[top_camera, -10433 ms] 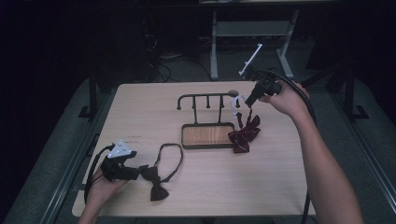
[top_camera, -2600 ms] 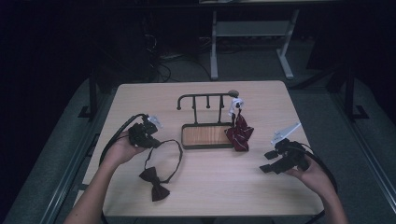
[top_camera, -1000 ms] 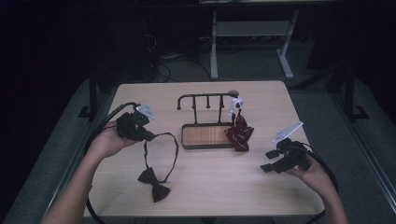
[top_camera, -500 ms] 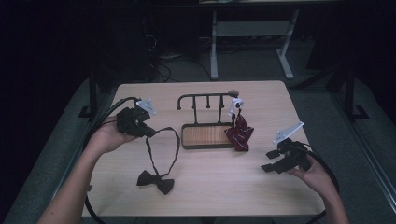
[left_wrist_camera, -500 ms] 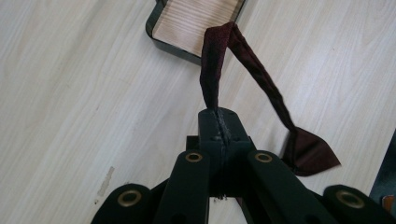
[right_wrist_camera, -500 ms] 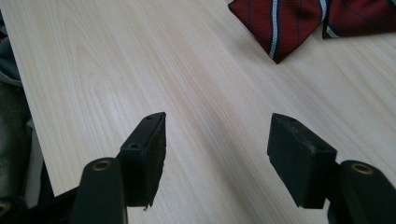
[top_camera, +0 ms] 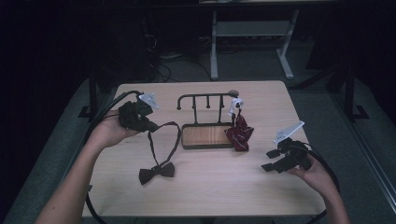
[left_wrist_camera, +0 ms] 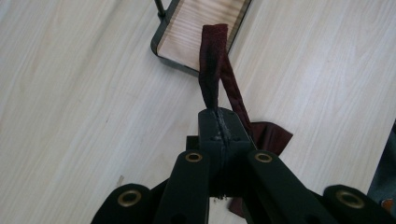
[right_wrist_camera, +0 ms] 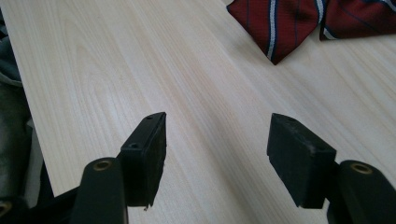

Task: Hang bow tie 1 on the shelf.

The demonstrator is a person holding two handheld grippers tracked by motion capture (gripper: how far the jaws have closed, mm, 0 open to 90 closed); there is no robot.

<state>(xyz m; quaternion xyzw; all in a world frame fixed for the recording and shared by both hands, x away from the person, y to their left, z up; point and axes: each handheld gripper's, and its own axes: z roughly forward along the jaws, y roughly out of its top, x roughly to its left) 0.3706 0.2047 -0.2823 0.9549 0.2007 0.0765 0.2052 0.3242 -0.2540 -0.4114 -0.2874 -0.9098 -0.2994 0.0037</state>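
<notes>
Two grippers are in use over the desk point(top_camera: 205, 191). The left gripper point(top_camera: 150, 126), near the left edge, is clamped on the strap of the dark bow tie point(top_camera: 157, 172), whose bow hangs toward the front edge. The right gripper point(top_camera: 271, 159), near the right edge, rests with jaws apart, holding nothing. A striped bow tie point(top_camera: 239, 133) hangs from the rack point(top_camera: 205, 97).
</notes>
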